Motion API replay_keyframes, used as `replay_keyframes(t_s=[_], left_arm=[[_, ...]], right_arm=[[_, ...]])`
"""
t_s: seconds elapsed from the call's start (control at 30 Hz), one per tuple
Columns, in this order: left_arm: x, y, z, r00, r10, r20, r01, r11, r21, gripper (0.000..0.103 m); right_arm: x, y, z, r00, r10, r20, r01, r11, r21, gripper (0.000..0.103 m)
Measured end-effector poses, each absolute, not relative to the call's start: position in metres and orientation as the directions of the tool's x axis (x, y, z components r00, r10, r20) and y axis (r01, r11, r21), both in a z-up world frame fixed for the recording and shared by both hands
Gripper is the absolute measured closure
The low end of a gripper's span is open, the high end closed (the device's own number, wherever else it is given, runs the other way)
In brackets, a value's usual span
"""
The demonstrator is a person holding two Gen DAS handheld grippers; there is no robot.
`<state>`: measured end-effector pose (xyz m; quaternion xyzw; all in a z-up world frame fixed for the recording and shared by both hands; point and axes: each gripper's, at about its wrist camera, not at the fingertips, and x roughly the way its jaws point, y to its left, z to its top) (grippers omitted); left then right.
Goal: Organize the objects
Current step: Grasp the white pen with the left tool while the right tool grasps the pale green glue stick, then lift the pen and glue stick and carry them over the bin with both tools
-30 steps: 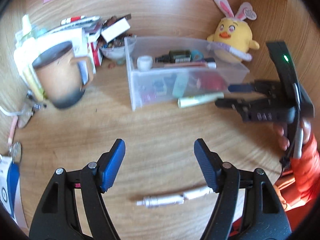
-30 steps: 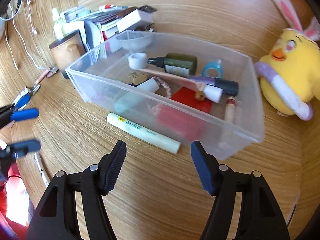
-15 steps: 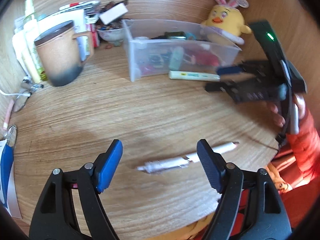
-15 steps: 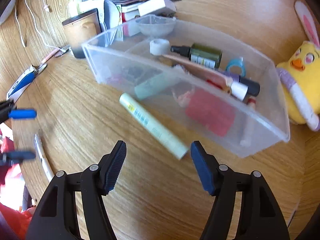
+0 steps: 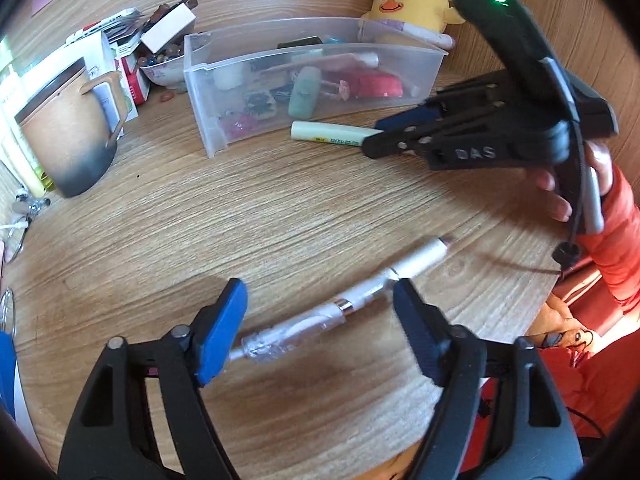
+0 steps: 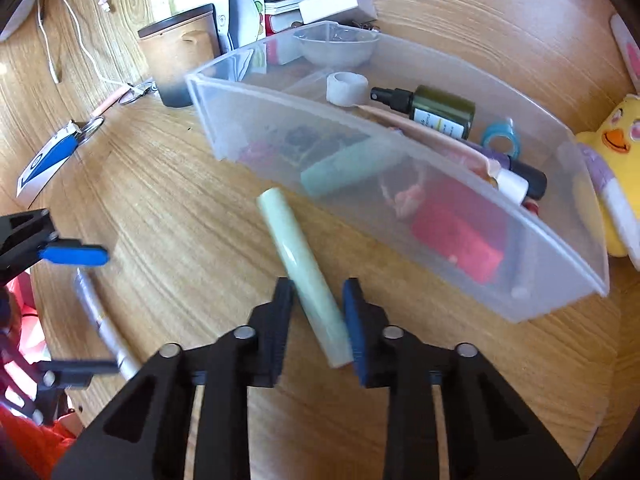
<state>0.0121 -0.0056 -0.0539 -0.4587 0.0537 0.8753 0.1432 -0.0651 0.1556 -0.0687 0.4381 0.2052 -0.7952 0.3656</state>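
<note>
Pale-green plastic tube [image 6: 304, 276], apparently pinched by the just-closing right gripper [image 6: 316, 312], hides its lower end, while the narrowing left gripper [image 5: 320, 320] straddles a blurred white pen [image 5: 344, 308], untouched.

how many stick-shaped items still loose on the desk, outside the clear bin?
2. A pale green tube lies in front of the clear plastic bin, between the right claw's pads. A white pen lies between the open left claw. Clutter may hide more.
</note>
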Motion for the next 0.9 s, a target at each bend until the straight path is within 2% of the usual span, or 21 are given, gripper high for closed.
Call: replay_keyframes(t_s=[0.1, 0.27, 0.33, 0.4, 0.47, 0.57, 0.9], left_arm=[[0.011, -0.003, -0.054, -0.552, 0.187, -0.813, -0.303, -0.953, -0.013, 0.05], [0.003, -0.007, -0.052, -0.556, 0.182, -0.811, -0.265, -0.964, -0.035, 0.062], [-0.002, -0.009, -0.051, -0.549, 0.188, -0.814, -0.235, -0.97, -0.066, 0.068], [-0.008, -0.01, -0.051, -0.549, 0.172, -0.818, -0.199, -0.977, -0.072, 0.078], [-0.015, -0.013, -0.051, -0.544, 0.162, -0.824, -0.153, -0.984, -0.092, 0.083], [-0.021, -0.014, -0.051, -0.534, 0.177, -0.827, -0.13, -0.983, -0.126, 0.086], [-0.032, -0.001, -0.049, -0.514, 0.191, -0.837, -0.203, -0.974, -0.097, 0.084]], right_arm=[[-0.057, 0.167, -0.07, -0.368, -0.403, -0.838, 0.747, -0.665, -0.009, 0.086], [-0.05, 0.192, -0.069, -0.39, -0.411, -0.824, 0.706, -0.708, 0.019, 0.089], [-0.046, 0.204, -0.069, -0.388, -0.421, -0.819, 0.682, -0.729, 0.051, 0.089], [-0.044, 0.215, -0.068, -0.386, -0.431, -0.816, 0.665, -0.743, 0.078, 0.089], [-0.039, 0.223, -0.068, -0.383, -0.438, -0.813, 0.651, -0.753, 0.099, 0.089], [-0.032, 0.231, -0.067, -0.378, -0.45, -0.809, 0.645, -0.755, 0.118, 0.088], [-0.029, 0.224, -0.068, -0.405, -0.449, -0.796, 0.639, -0.762, 0.105, 0.088]])
